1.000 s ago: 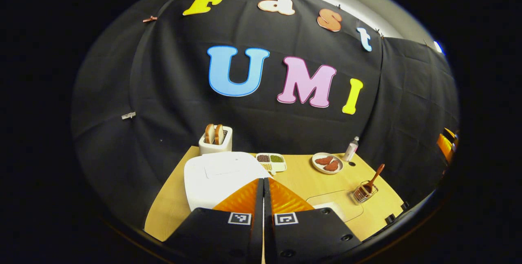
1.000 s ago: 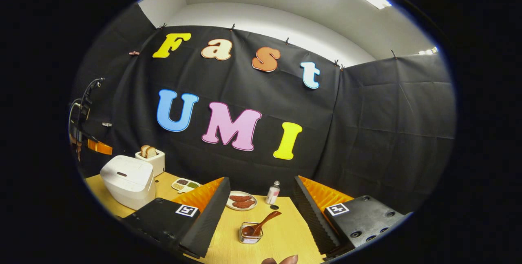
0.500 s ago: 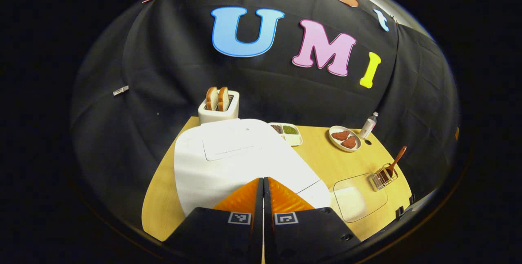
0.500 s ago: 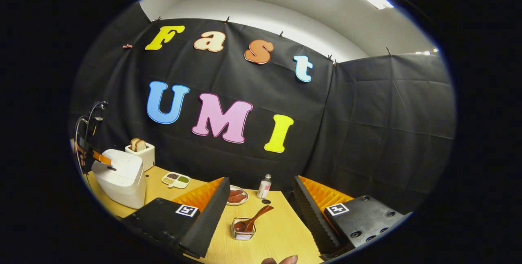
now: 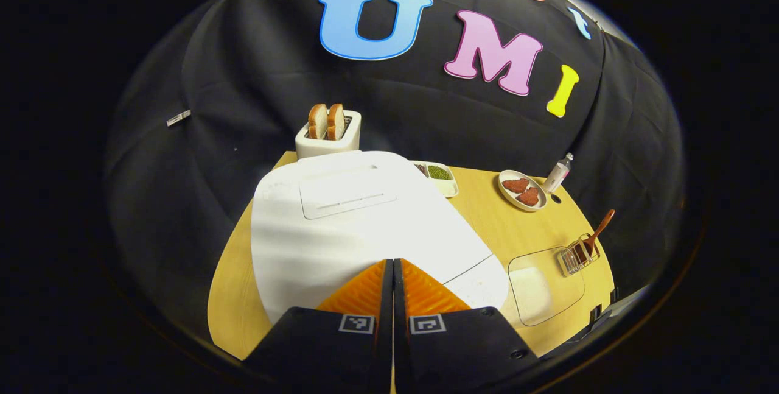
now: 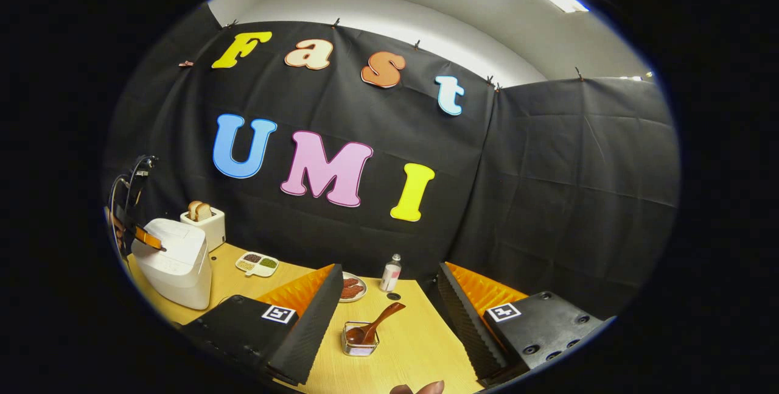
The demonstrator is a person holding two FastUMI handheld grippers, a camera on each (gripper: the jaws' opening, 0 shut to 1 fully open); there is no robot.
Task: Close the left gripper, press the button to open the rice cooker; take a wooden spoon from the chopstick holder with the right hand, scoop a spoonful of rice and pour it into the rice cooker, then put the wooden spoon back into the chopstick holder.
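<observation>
The white rice cooker (image 5: 341, 229) stands with its lid down, right under my left gripper (image 5: 392, 262), which is shut with nothing between its fingers. In the right gripper view the left gripper (image 6: 146, 237) rests at the near top edge of the rice cooker (image 6: 176, 263). The wooden spoon (image 6: 380, 325) leans in the wire chopstick holder (image 6: 359, 345), bowl down. My right gripper (image 6: 389, 269) is open above and behind that holder, apart from it. A clear container of rice (image 5: 538, 284) sits beside the holder (image 5: 578, 255).
A toaster with bread (image 5: 328, 132) stands behind the cooker. A divided tray of beans (image 5: 439, 176), a plate of meat (image 5: 522, 190) and a small bottle (image 5: 558, 172) line the table's far side. A person's fingertip (image 6: 420, 388) shows at the bottom edge.
My shut left gripper has come down and forward onto the cooker, which looms larger. The right gripper has drifted slightly toward the holder and stays open.
</observation>
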